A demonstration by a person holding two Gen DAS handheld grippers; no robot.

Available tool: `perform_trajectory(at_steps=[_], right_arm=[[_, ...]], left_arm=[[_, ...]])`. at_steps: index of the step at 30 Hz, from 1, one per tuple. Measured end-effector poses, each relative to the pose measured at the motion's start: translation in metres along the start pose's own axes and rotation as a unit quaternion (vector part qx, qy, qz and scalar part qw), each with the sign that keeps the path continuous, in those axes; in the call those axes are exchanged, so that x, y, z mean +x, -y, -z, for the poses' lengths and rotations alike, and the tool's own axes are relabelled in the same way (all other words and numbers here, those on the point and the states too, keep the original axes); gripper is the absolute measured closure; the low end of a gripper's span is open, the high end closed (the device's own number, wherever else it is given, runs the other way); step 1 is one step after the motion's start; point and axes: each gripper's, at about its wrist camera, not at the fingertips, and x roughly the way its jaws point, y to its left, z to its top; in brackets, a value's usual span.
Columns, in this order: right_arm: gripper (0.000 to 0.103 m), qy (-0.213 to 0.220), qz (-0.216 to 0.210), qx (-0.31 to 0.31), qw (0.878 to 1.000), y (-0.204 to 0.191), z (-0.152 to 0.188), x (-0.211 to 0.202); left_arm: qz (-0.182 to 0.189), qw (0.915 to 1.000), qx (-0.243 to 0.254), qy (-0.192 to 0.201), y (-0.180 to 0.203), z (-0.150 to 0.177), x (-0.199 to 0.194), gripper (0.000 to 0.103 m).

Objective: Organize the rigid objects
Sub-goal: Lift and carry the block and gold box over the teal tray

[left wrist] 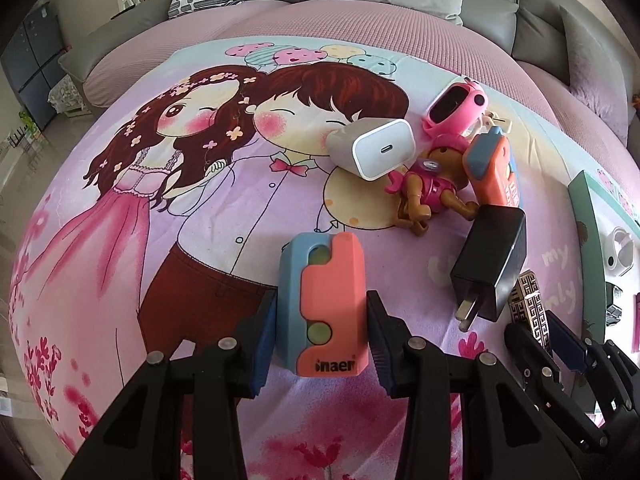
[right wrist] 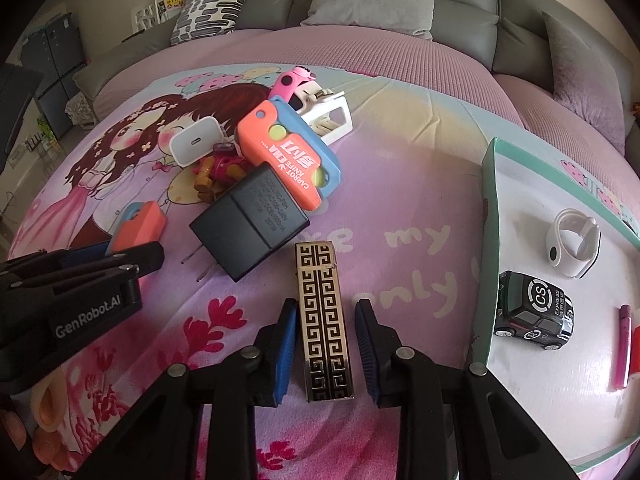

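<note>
1. Since the job is sorting hard things, each hand-held gripper is working on one: the left hand-held gripper pinches a small orange-and-blue toy knife across its flat sides, low over the bed.
2. The right hand-held gripper is drawn in on a patterned lighter, taken by its long edges (a sliver of blanket shows beside the right pad, so how firm the grip is I cannot say). The lighter sits low over the blanket, just beside the left wall of the box, probably its destination.
3. That box already holds a toy car, a white band and a pink stick cut off by the frame edge.
4. Just beyond the lighter lies a black charger, prongs pointing this way.
5. Farther on, the unsorted heap: a bigger toy knife, a doll partly buried, a white charger and a pink watch. A white piece behind them is hard to identify.
6. Beyond the bed stands a grey sofa.
</note>
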Motion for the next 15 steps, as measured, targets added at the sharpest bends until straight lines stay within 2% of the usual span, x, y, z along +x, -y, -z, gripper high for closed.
perform_trajectory(at_steps=[1,4,15], right_arm=[[0.081,0.003,-0.011,0.006,1.0,0.001,-0.001,-0.001],[0.081,0.007,-0.026,0.02,0.999,0.006,-0.002,-0.004],[0.081,0.066,-0.038,0.055,0.996,0.024,-0.01,-0.039]], left_arm=[[0.002,1.0,-0.004,0.002,-0.001,0.0,-0.001,0.059],[0.007,0.9999,-0.012,0.006,-0.003,-0.002,-0.003,0.059],[0.003,0.9987,-0.015,0.05,-0.002,-0.007,-0.033,0.059]])
